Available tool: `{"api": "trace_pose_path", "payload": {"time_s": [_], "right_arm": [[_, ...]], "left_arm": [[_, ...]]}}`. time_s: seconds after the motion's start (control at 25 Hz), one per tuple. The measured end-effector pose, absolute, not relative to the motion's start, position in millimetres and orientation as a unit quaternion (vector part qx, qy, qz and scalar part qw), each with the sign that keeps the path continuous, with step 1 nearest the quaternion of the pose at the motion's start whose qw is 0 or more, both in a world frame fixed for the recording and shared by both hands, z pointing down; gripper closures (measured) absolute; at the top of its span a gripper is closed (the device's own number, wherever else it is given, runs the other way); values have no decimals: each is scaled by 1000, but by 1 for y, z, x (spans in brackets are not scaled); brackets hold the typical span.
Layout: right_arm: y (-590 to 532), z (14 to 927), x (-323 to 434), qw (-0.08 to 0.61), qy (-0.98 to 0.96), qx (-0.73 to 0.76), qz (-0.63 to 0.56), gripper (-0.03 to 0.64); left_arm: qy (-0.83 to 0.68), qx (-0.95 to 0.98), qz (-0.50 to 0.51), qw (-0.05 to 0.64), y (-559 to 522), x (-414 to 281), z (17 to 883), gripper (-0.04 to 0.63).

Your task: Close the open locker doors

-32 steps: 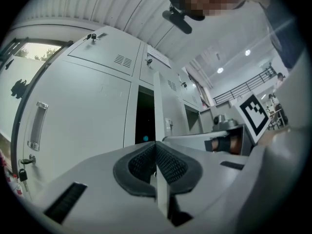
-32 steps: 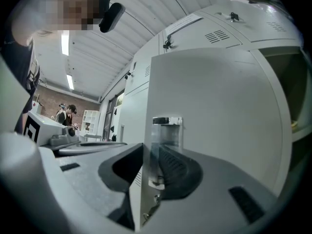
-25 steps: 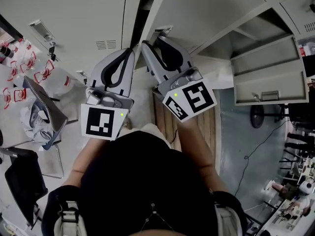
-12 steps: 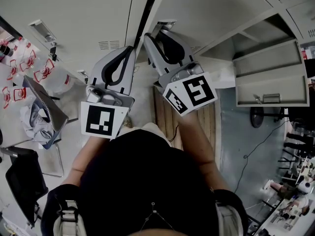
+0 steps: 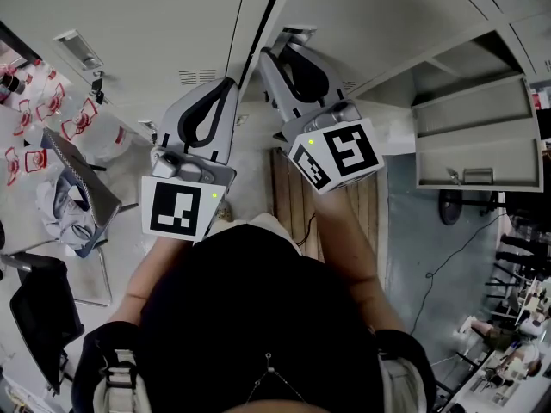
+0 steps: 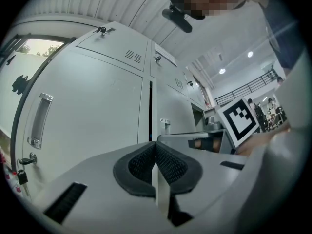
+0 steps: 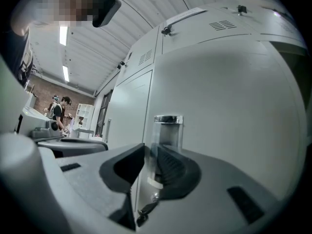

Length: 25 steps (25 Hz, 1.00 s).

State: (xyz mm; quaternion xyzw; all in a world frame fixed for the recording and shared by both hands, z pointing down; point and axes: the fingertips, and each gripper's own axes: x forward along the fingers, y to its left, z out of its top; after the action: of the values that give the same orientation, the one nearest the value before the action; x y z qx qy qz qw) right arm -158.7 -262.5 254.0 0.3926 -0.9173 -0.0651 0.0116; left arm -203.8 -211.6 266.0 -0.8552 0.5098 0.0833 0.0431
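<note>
Locker door [image 7: 229,106] in front of us is nearly home: we can see only a thin dark slit [image 5: 265,20] left between it and the closed neighbouring door [image 5: 129,24] of the locker bank. Our right gripper [image 7: 148,152] has the door's free edge between its jaws, just under the chrome handle [image 7: 168,128], with what looks like a key [image 7: 146,209] dangling at the lock below. Those jaws have just been closing, and the pads look pressed onto the edge. Our left gripper [image 6: 156,150] is clenched on nothing, pads together. It hangs just beside the right one and points at the closed door next to the slit.

So we judge this door a last push away from done: the gap has to vanish. And we're not finished after that. Off at the right end of the bank a second door [image 5: 478,140] hangs wide open, its compartment [image 5: 456,63] exposed, well apart from both grippers. That one is untouched, and we reckon it the bigger share of what's left.
</note>
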Motion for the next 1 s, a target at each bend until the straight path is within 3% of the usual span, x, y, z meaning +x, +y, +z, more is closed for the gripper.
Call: {"api": "trace_pose_path", "payload": {"time_s": [1.0], "right_arm": [[-287,272,-152,29,-904,422,-59,586]], "left_arm": [[523,-847,82,40,-218,-217,268,592]]}}
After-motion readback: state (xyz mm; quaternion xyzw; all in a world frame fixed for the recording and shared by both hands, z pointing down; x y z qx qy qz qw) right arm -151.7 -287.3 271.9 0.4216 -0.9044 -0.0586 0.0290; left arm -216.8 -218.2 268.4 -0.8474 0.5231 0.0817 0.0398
